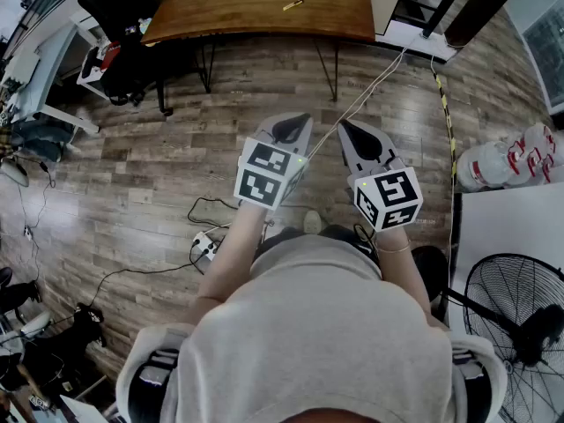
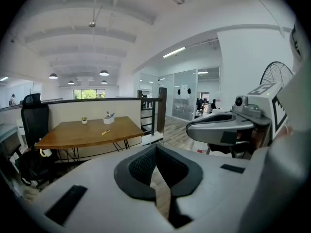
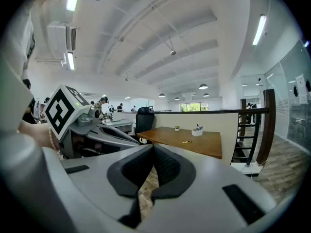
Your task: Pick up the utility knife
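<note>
The yellow utility knife [image 1: 293, 4] lies on the wooden table [image 1: 256, 16] far ahead of me, at the top of the head view. It is a small yellow streak in the left gripper view [image 2: 105, 132] and in the right gripper view [image 3: 186, 141]. My left gripper [image 1: 295, 129] and right gripper [image 1: 352, 135] are held side by side in front of my chest, over the wood floor, well short of the table. Both point toward the table. The left gripper [image 2: 156, 152] has its pads together with nothing between them, and so does the right gripper [image 3: 153, 152].
A white pen holder [image 2: 109, 119] and a small plant [image 2: 84, 121] stand on the table. A black office chair [image 2: 34, 120] and a dark bag [image 1: 123, 60] sit at its left end. A power strip with cables [image 1: 204, 247] lies on the floor, and a fan [image 1: 520, 333] stands at my right.
</note>
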